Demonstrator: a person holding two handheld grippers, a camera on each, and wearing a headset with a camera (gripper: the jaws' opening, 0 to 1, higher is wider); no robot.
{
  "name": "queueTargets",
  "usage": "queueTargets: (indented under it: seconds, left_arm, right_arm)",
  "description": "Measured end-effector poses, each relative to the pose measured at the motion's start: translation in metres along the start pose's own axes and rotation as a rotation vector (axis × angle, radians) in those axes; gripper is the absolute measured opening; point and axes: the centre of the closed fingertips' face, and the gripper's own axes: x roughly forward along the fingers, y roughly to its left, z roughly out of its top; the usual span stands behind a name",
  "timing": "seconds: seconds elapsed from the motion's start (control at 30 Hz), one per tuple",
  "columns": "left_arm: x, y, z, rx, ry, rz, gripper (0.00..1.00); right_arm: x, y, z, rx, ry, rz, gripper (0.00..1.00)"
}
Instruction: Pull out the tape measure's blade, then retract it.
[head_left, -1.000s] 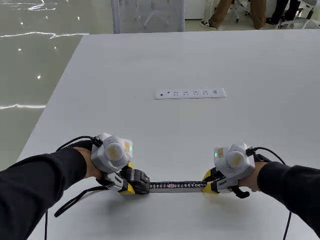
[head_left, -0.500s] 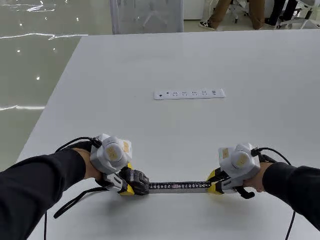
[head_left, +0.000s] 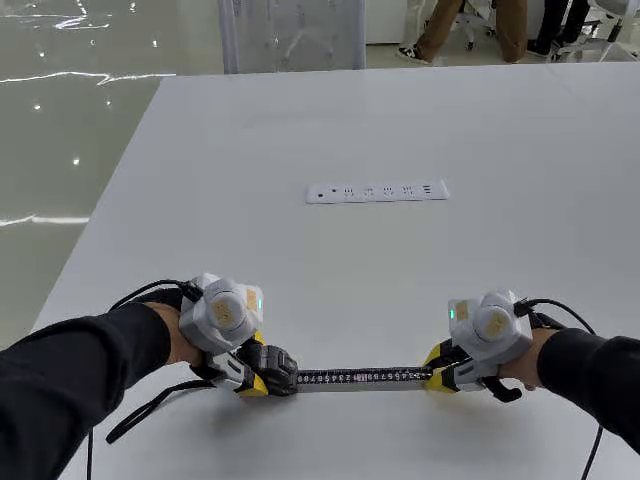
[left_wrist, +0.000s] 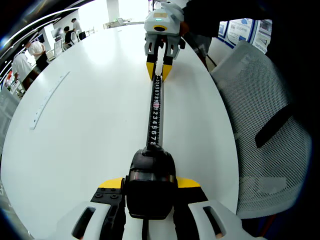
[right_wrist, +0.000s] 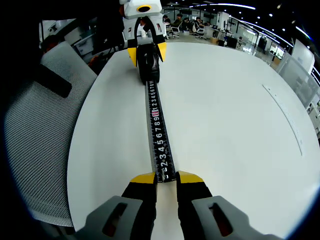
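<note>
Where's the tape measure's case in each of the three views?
Head view: case at bottom, left of centre, at the blade's left end.
Left gripper view: case at bottom centre, between that view's own jaws.
Right gripper view: case at top centre, at the blade's far end.
Shared landmark: the numbered blade, drawn out straight from the case across the white table.

White table (head_left: 400, 120), power strip (head_left: 377, 190), mesh chair (left_wrist: 250, 90)
</note>
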Motion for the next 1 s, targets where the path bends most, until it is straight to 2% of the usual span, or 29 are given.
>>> queueTargets:
  seconds: [1.0]
  left_arm:
    - [0.000, 0.000, 0.000, -0.003, 0.000, 0.002, 0.33]
  right_arm:
    - [-0.015, -0.005, -0.023, 0.018, 0.021, -0.014, 0.11]
